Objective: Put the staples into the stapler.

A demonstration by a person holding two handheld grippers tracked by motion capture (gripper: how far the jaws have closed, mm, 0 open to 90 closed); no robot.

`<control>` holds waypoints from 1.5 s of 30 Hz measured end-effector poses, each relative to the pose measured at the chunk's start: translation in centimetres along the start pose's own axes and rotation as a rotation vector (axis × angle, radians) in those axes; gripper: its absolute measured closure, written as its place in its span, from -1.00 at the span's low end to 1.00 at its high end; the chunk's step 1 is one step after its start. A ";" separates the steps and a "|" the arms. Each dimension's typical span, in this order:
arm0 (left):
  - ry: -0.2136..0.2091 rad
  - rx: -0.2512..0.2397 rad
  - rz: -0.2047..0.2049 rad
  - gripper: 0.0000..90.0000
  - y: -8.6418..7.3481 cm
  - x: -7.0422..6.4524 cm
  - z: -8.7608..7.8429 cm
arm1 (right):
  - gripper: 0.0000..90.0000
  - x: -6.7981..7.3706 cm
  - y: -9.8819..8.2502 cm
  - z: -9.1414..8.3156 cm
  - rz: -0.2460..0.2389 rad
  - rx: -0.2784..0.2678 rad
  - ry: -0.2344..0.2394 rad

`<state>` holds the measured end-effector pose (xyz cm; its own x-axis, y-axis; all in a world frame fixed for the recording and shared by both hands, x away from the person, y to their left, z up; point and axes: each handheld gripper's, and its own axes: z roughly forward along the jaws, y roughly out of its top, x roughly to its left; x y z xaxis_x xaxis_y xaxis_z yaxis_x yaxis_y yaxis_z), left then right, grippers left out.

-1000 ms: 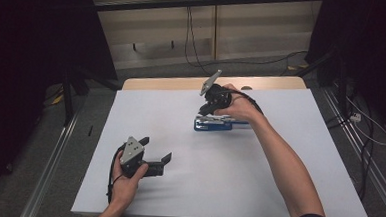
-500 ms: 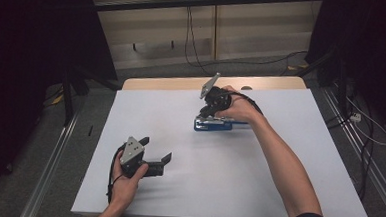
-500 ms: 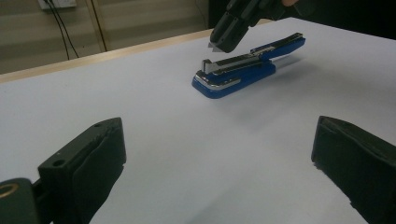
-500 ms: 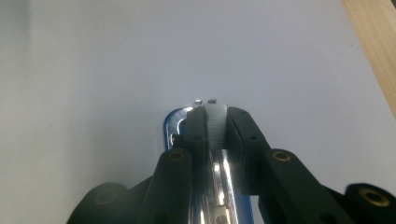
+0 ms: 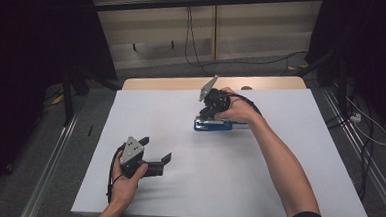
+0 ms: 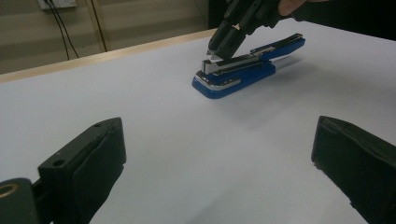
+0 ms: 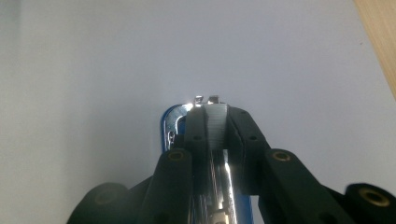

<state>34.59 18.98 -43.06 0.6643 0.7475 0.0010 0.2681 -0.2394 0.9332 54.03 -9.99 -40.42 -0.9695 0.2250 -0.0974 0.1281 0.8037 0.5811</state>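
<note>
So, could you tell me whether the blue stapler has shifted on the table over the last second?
No. The blue stapler lies at the same spot, equally far from the table's wooden far edge.

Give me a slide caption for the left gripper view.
Open left gripper faces a blue stapler on the white table, the right gripper pinching its metal top.

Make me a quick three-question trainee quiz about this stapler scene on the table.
1. True or false: the right gripper has its fingers closed on the metal top of the blue stapler.
2. Which gripper is open with nothing between its fingers?
A. left
B. right
3. Fill in: the stapler lies on the white ____.

Key:
1. True.
2. A: the left gripper rests open near the table's front edge, apart from the stapler.
3. Table.
</note>
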 end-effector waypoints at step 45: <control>-0.001 0.001 0.003 -0.93 0.0 0.0 0.0 | 0.76 0.0 0.0 0.5 -0.074 0.027 0.016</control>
<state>34.58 18.96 -43.06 0.6659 0.7460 0.0033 0.2668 -0.2423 0.9328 54.11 -9.75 -40.85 -0.9796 0.1560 -0.1266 0.0614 0.8326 0.5505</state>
